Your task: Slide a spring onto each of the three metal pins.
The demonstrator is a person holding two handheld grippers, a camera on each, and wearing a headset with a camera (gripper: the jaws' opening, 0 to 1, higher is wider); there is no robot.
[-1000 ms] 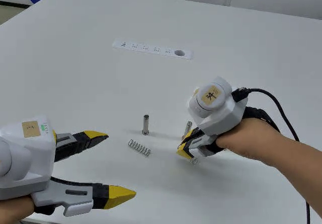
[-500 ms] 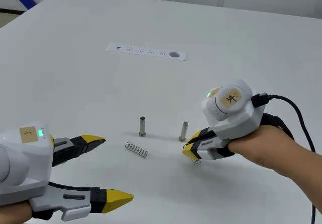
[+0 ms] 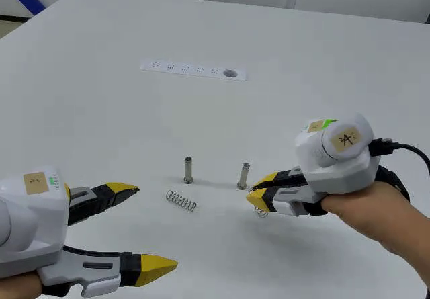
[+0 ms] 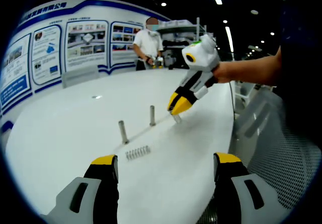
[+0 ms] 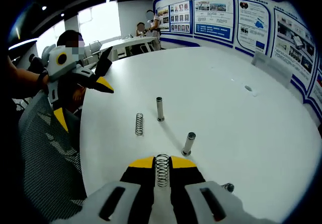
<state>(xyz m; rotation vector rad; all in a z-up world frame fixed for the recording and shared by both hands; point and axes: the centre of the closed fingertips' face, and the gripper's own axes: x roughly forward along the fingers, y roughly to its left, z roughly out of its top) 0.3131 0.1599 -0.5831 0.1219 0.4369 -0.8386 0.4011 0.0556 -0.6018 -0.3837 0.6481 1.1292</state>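
While clamping a spring [image 5: 162,169] in the right gripper [image 3: 255,193], hovers just short of the nearer upright metal pin [image 5: 188,143]; holds the spread-jawed left gripper [image 3: 156,228] well away from that pin.

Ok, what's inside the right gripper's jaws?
A spring, clamped in the jaws of the right gripper at their yellow ends, one end sticking out. Exactly where it is gripped is hidden by the jaws.

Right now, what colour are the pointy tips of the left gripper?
Yellow. The left gripper shows them best in the head view.
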